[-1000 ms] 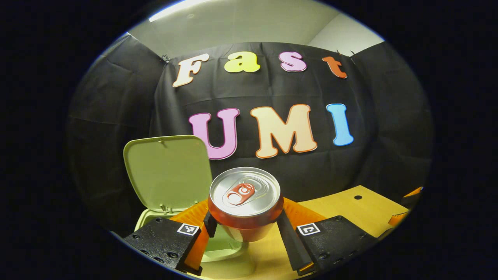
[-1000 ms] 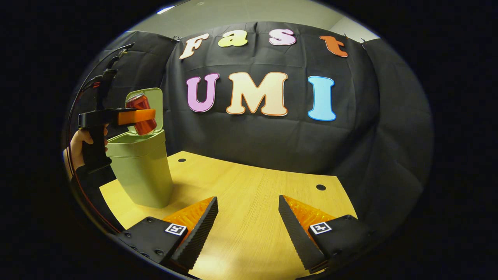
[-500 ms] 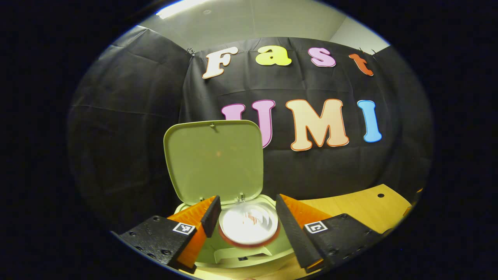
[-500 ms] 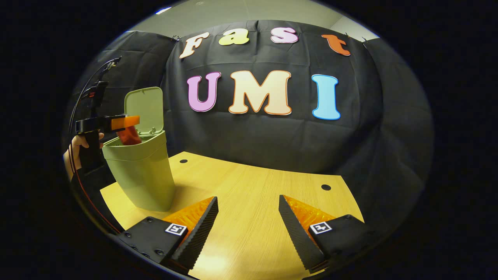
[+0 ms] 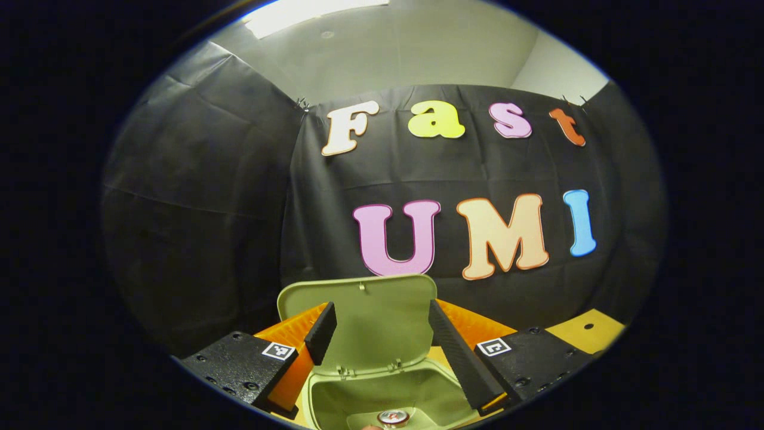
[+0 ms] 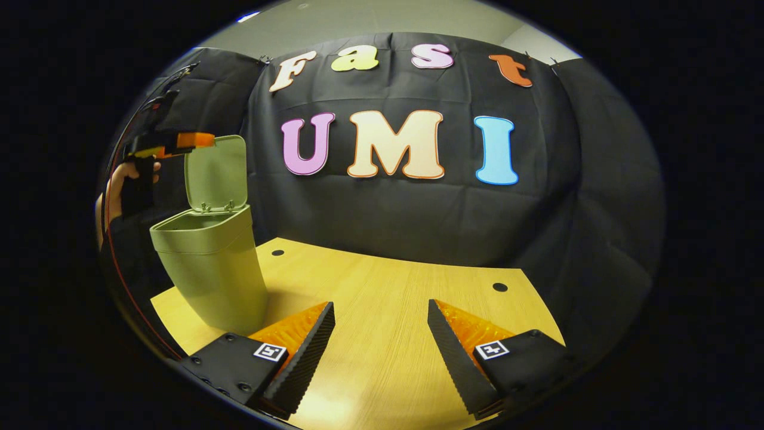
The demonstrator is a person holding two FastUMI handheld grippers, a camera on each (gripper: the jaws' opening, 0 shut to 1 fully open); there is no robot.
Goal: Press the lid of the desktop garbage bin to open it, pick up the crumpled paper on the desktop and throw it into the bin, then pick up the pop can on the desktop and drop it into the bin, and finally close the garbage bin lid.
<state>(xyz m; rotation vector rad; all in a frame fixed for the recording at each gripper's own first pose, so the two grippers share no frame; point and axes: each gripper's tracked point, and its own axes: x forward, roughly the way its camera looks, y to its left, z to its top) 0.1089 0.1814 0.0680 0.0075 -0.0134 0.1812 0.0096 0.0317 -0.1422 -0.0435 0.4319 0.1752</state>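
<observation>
A: Bin (image 5: pixel 382 394) sits right under the left gripper (image 5: pixel 382 340), lid (image 5: pixel 364 322) standing upright behind the opening.

B: What's inside it?

A: In the left gripper view, the can (image 5: pixel 393 417) lies down in the bin, just its top showing at the very bottom edge. The rest of it is cut off. I can't make out any paper in there; the floor of the bin is mostly out of sight.

B: And the left fingers (image 5: pixel 320 333)?

A: Spread apart, nothing between them. The can is below them, well down inside the bin, touching neither. The lid shows through the gap between them, farther back.

B: The right gripper (image 6: pixel 381 340)?

A: Its fingers (image 6: pixel 310 340) are apart too and hold nothing. They hang low over bare bench (image 6: pixel 388 298), with the bin (image 6: pixel 209 269) off to their left near the bench's edge, well apart from them.

B: Can you see the other gripper from there?

A: Yes, in the right gripper view the left gripper (image 6: pixel 194 140) is up beside the top of the raised lid (image 6: pixel 216 172), above the bin's mouth, with a hand (image 6: pixel 119 191) on its grip. It's small and side-on there, so its fingers are hard to tell apart. The bin's inside is hidden from that angle.

B: Farther back?

A: Black cloth wall behind the bench.
</observation>
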